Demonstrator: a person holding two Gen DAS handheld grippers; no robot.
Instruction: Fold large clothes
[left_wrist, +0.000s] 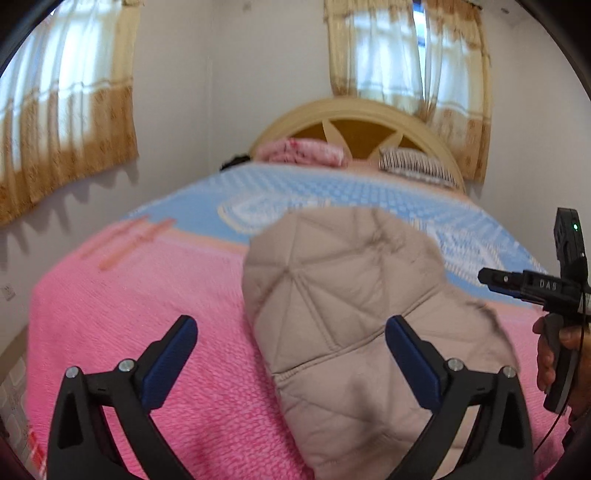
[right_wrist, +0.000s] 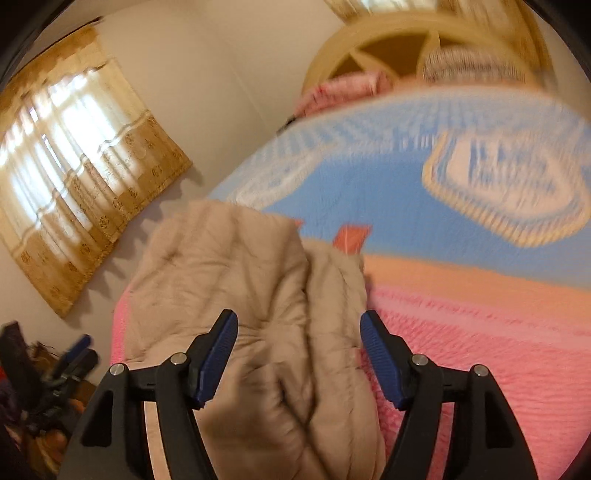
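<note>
A beige quilted jacket lies folded in a bundle on the pink and blue bedspread. My left gripper is open and empty just above the jacket's left edge. My right gripper shows at the right edge of the left wrist view, held in a hand. In the right wrist view the right gripper is open and empty over the jacket, with its fingers either side of a fold. The left gripper shows blurred at the lower left of that view.
The bed has a cream arched headboard with a pink pillow and a striped pillow. Curtained windows are on the left and back walls. Clutter lies on the floor beside the bed.
</note>
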